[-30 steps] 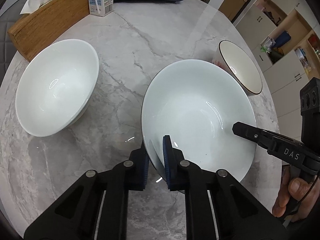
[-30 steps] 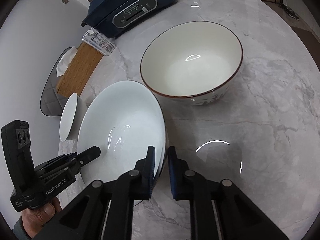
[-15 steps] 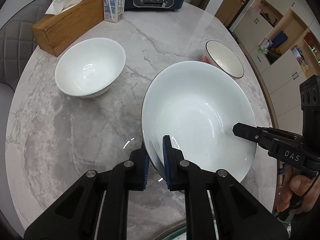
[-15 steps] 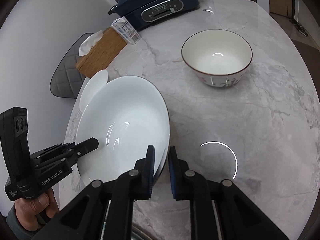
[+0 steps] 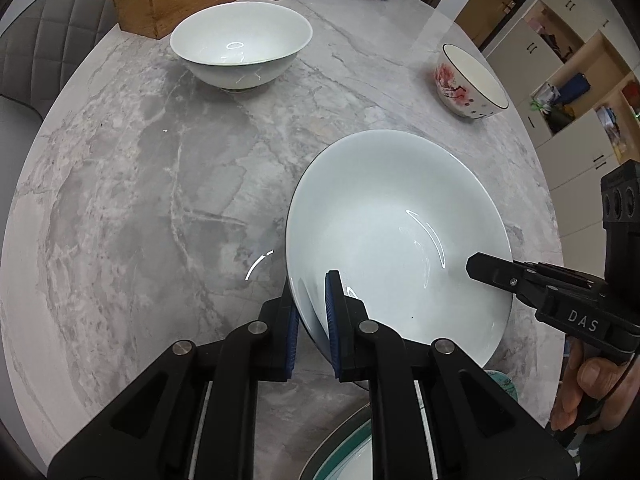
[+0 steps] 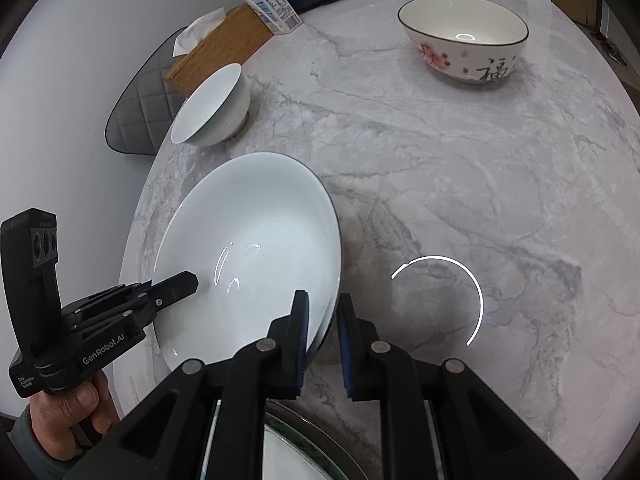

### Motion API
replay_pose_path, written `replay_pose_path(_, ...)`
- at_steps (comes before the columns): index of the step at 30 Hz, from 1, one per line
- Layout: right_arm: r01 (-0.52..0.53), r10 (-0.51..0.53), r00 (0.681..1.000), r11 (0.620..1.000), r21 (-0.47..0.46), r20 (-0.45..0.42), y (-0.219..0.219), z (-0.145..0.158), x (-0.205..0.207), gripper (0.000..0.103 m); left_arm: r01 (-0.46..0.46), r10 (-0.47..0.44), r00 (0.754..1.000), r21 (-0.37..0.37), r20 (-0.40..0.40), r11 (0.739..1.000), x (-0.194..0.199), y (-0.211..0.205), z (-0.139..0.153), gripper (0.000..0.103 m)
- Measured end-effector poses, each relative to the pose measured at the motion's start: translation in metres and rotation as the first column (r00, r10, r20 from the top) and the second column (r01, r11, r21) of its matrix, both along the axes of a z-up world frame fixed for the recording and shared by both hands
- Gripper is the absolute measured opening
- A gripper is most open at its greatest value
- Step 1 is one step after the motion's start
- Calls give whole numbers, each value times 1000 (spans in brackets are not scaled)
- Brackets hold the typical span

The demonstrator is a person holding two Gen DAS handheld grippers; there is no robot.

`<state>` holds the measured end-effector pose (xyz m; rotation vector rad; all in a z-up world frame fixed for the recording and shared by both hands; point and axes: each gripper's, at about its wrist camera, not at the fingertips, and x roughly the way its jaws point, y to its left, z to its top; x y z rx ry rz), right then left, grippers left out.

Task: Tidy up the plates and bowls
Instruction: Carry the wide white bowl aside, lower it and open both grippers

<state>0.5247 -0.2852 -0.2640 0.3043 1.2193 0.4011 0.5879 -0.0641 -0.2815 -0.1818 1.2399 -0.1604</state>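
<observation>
1. The wide white plate [image 5: 394, 236] is held above the marble table [image 5: 140, 184], gripped from both sides, not yet stacked.
2. Left to sort, I judge: the white bowl [image 5: 240, 44] and the flowered bowl [image 6: 464, 36] stand well apart, and a green-rimmed dish [image 5: 352, 448] waits below (only its edge shows).
3. The left gripper [image 5: 312, 312] is nearly closed, pads pinching the plate's near rim.
4. The right gripper [image 6: 322, 316] is likewise narrowed onto the opposite rim.
</observation>
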Motion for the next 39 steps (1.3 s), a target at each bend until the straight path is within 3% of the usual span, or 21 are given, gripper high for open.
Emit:
replay_pose_path(14, -86, 88, 995, 995, -53, 37, 33, -1, -4, 16, -65, 65, 998, 11, 19, 998, -20, 27, -6, 11)
replay_pose_path(18, -96, 97, 995, 995, -41, 37, 36, 2, -3, 32, -98, 98, 995, -18, 17, 995, -22, 33, -6, 14)
replay_pose_path(20, -99, 101, 993, 994, -41, 57, 36, 9, -6, 67, -122, 122, 992, -23, 17, 992, -23, 39, -4, 26)
replay_pose_path(22, -100, 103, 991, 994, -32, 87, 31, 19, -10, 76, -150, 151, 988, -30, 34, 988, -27, 47, 3, 63)
replay_pose_path(27, -62, 60, 989, 998, 15, 135, 8, 46, -13, 86, -217, 224, 974, -137, 41, 967, -38, 77, 35, 75)
replay_pose_path(29, -39, 31, 986, 998, 45, 166, -2, 57, -5, 97, -238, 250, 966, -149, 64, 960, -32, 90, 46, 80)
replay_pose_path(30, -33, 22, 983, 998, 55, 181, -5, 61, 0, 102, -246, 259, 963, -154, 71, 957, -25, 98, 50, 86)
replay_pose_path(31, -29, 15, 980, 998, 64, 200, -6, 66, 7, 103, -252, 265, 962, -156, 67, 955, -16, 104, 52, 100)
replay_pose_path(32, -31, 15, 976, 997, 71, 219, -6, 71, 16, 103, -257, 268, 962, -155, 50, 954, -5, 111, 52, 103)
replay_pose_path(34, -57, 39, 971, 996, 72, 237, 1, 76, 36, 103, -270, 278, 960, -160, 32, 950, 20, 121, 50, 103)
replay_pose_path(39, -132, 117, 974, 989, 62, 196, 38, 67, 97, 103, -260, 275, 954, -125, 120, 958, 77, 128, 58, 103)
